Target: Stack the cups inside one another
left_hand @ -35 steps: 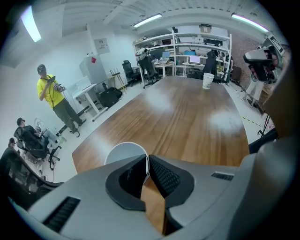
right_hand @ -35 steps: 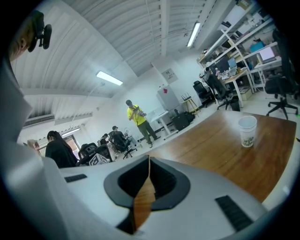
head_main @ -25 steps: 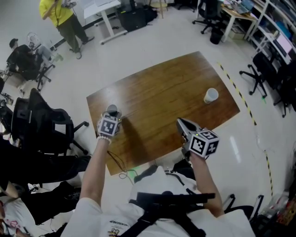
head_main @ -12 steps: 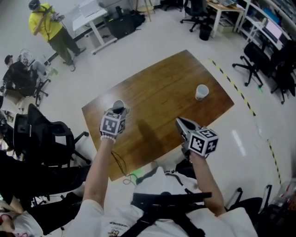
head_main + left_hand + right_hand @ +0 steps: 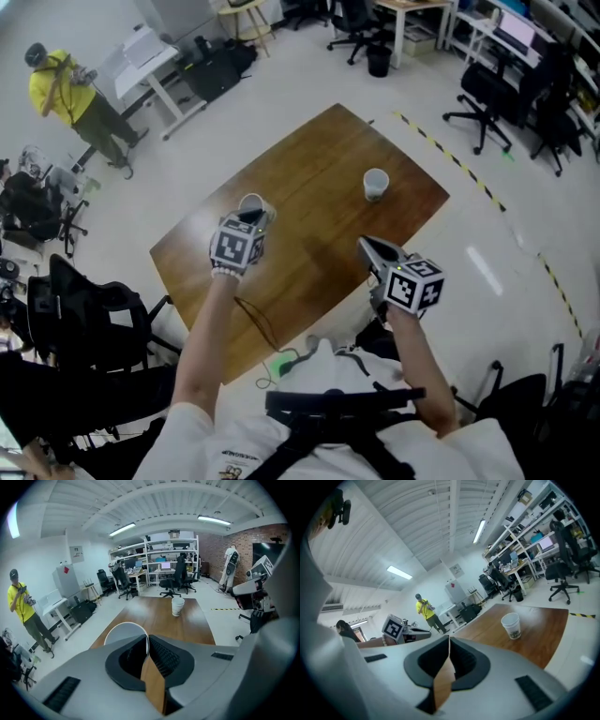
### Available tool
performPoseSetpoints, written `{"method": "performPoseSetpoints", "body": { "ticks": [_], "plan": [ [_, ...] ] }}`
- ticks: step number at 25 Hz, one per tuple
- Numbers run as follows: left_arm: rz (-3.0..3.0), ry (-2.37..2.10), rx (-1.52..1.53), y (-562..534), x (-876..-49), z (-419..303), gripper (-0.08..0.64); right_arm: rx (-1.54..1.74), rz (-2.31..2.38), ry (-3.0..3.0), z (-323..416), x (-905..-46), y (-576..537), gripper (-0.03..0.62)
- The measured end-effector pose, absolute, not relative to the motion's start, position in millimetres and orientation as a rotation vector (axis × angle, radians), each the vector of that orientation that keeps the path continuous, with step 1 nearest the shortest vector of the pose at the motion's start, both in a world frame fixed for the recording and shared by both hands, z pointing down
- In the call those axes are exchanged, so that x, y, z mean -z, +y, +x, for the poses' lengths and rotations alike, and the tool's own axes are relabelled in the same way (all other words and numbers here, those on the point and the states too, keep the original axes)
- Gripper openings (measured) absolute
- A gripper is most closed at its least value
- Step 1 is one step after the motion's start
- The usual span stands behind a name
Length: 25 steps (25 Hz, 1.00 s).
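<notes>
A white paper cup [image 5: 251, 205] hangs over the left part of the wooden table [image 5: 309, 234], with my left gripper [image 5: 250, 218] shut on its rim. In the left gripper view the jaws [image 5: 148, 639] pinch the rim of that cup [image 5: 123, 632], whose open mouth faces the camera. A second white cup [image 5: 375, 184] stands upright on the far right part of the table, also seen as the cup [image 5: 177, 606] ahead and the cup [image 5: 511, 626] to the right. My right gripper [image 5: 367, 247] is shut on nothing over the table's near edge, its jaws [image 5: 449, 641] touching.
Office chairs [image 5: 487, 98] and desks [image 5: 150, 61] ring the table on the pale floor. A person in a yellow shirt [image 5: 66, 94] stands far left. A black chair [image 5: 84, 319] sits by the table's near left corner. Yellow-black floor tape [image 5: 450, 159] runs along the right.
My left gripper has lifted the cup off the table's left end and carried it up and toward the middle. The right gripper has shifted only slightly, still shut.
</notes>
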<state>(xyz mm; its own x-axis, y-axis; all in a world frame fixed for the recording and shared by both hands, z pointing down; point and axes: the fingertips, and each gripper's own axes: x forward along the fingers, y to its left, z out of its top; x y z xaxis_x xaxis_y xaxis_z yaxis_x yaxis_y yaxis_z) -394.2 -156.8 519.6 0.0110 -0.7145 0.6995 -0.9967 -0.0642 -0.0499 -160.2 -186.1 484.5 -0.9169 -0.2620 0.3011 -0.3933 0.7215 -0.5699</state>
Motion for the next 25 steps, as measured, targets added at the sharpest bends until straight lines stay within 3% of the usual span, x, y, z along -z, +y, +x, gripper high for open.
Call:
{"method": "performPoseSetpoints", "body": {
  "ticks": [25],
  "plan": [
    [2.202,-1.418,-1.013,-359.2,-505.0,-217.3,0.011,-1.054,0.902,-2.720,-31.1,-486.2,-282.7,0.023]
  ]
}}
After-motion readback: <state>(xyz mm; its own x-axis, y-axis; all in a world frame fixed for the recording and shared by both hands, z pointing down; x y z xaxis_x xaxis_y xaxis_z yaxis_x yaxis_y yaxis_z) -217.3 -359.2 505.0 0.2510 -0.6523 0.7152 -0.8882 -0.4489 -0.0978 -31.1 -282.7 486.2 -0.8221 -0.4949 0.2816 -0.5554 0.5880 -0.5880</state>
